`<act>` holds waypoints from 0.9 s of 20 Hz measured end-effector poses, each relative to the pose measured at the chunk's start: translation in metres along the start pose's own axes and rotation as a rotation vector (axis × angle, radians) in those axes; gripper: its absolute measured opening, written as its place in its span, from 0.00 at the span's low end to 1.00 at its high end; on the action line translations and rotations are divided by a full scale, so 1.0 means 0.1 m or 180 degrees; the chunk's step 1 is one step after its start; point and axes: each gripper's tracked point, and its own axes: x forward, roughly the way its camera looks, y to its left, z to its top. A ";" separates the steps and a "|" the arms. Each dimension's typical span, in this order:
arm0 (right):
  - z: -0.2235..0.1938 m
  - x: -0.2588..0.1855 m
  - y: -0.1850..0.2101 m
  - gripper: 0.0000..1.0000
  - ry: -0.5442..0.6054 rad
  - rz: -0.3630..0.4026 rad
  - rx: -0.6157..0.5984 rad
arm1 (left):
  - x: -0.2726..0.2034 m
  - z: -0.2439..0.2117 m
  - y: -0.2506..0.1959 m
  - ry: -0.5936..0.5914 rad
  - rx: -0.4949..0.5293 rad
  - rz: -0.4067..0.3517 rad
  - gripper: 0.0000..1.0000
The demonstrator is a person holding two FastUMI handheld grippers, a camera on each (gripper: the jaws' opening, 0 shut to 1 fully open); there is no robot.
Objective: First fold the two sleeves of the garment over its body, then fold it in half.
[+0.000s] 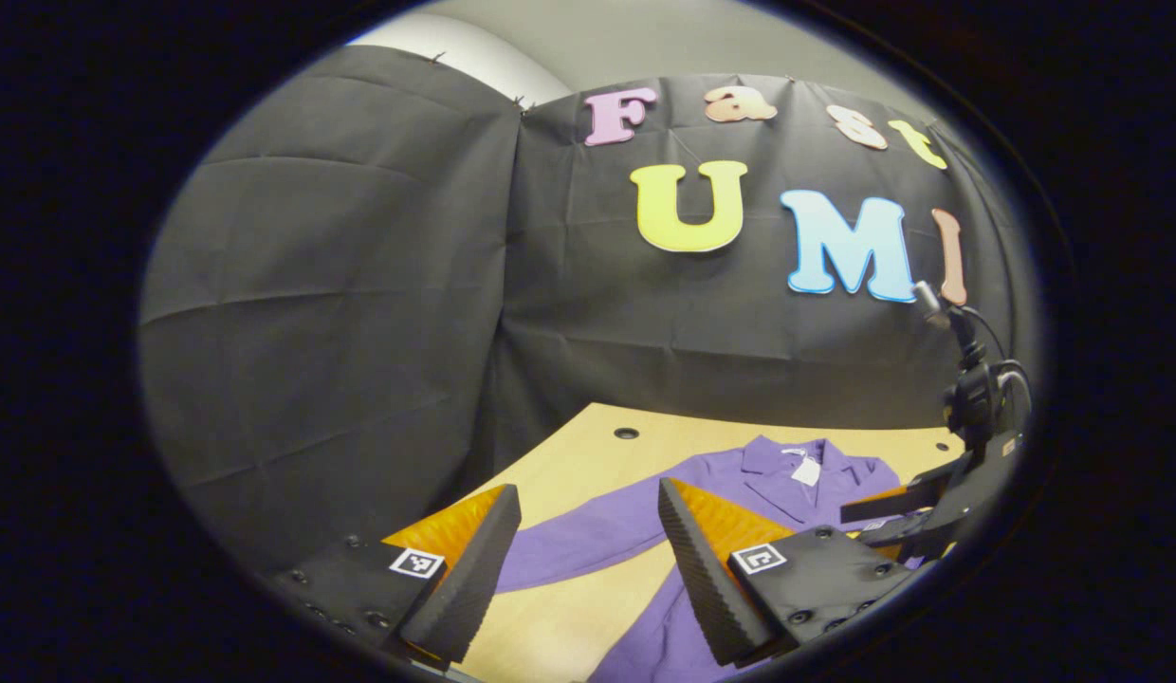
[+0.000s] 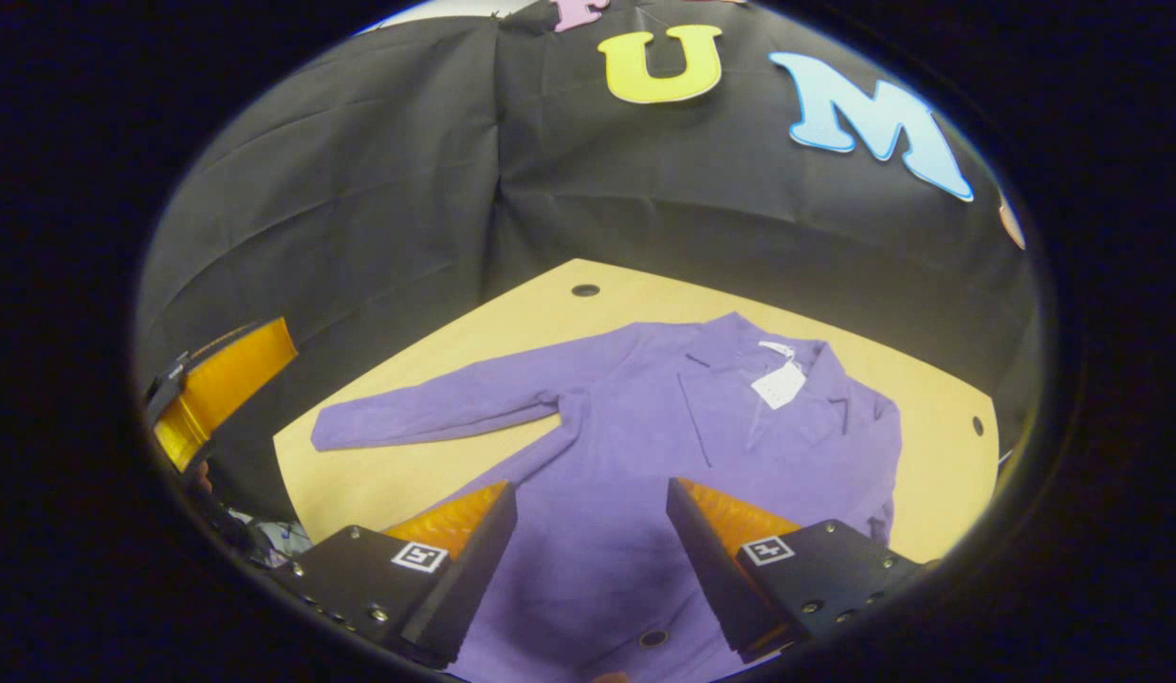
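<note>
the table (image 2: 379, 474) carries a purple jacket (image 2: 645, 455) lying flat, collar toward twelve o'clock, one sleeve (image 2: 436, 408) stretched out toward nine o'clock in the right gripper view. a white tag (image 2: 780, 384) sits at the collar. the right gripper (image 2: 588, 550) hangs over the jacket's lower body, fingers spread, holding nothing. the left gripper (image 1: 583, 560) hangs over the sleeve, likewise spread and empty.
</note>
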 end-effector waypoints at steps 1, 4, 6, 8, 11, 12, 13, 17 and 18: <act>0.07 -0.06 -0.04 0.96 -0.0071 -0.0044 0.0006 | 0.03 -0.03 0.01 0.0028 -0.0018 0.0019 0.94; 0.22 -0.22 -0.15 0.96 -0.0253 -0.0165 0.0064 | 0.15 -0.15 0.11 0.0123 -0.0039 0.0104 0.94; 0.31 -0.33 -0.21 0.96 -0.0340 -0.0234 0.0087 | 0.25 -0.23 0.24 0.0197 -0.0051 0.0224 0.94; 0.35 -0.42 -0.26 0.92 -0.0382 -0.0274 0.0109 | 0.36 -0.34 0.39 0.0311 -0.0117 0.0338 0.94; 0.40 -0.55 -0.31 0.96 -0.0427 -0.0330 0.0124 | 0.51 -0.54 0.67 0.0516 -0.0220 0.0582 0.95; 0.40 -0.57 -0.32 0.96 -0.0435 -0.0347 0.0118 | 0.54 -0.62 0.76 0.0570 -0.0241 0.0647 0.95; 0.41 -0.62 -0.32 0.96 -0.0439 -0.0358 0.0115 | 0.57 -0.69 0.85 0.0638 -0.0270 0.0711 0.95; 0.37 -0.70 -0.31 0.96 -0.0436 -0.0410 0.0042 | 0.65 -0.89 1.07 0.0832 -0.0376 0.0896 0.95; 0.36 -0.72 -0.31 0.96 -0.0441 -0.0423 0.0008 | 0.65 -0.95 1.15 0.0866 -0.0357 0.0973 0.95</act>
